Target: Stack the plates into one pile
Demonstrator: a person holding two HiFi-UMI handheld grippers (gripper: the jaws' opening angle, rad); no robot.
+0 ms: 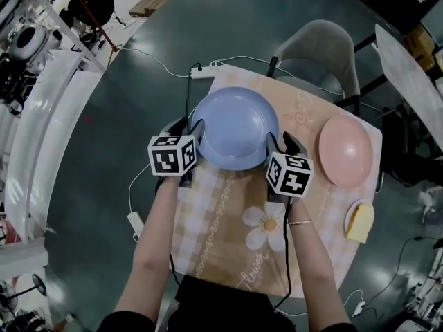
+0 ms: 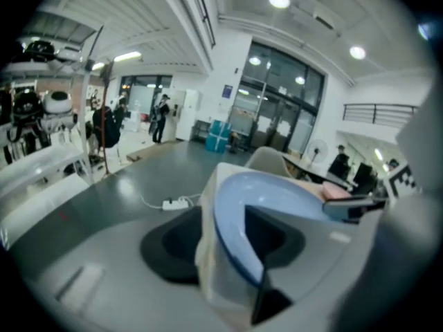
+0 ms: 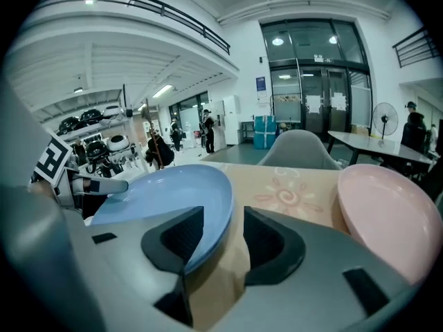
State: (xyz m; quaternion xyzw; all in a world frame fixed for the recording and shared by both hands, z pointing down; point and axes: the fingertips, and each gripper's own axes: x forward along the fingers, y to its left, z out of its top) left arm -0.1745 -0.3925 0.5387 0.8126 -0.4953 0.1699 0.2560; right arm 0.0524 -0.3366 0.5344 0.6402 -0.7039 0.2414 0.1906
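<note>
A large blue plate [image 1: 235,126] lies on the far left part of the checked tablecloth [image 1: 228,254]. A pink plate [image 1: 345,151] lies apart from it at the right. My left gripper [image 1: 194,126] sits at the blue plate's left rim and my right gripper [image 1: 280,140] at its right rim. In the left gripper view the blue plate's rim [image 2: 239,247] passes between the open jaws of the left gripper [image 2: 228,244] with room around it. In the right gripper view the blue plate's edge [image 3: 208,234] lies between the open jaws of the right gripper [image 3: 221,244], with the pink plate [image 3: 387,213] beyond.
A small white dish with a yellow piece [image 1: 360,221] rests at the table's right edge. A grey chair [image 1: 322,47] stands behind the table. A white power strip [image 1: 203,72] and cables lie on the floor at the far left corner.
</note>
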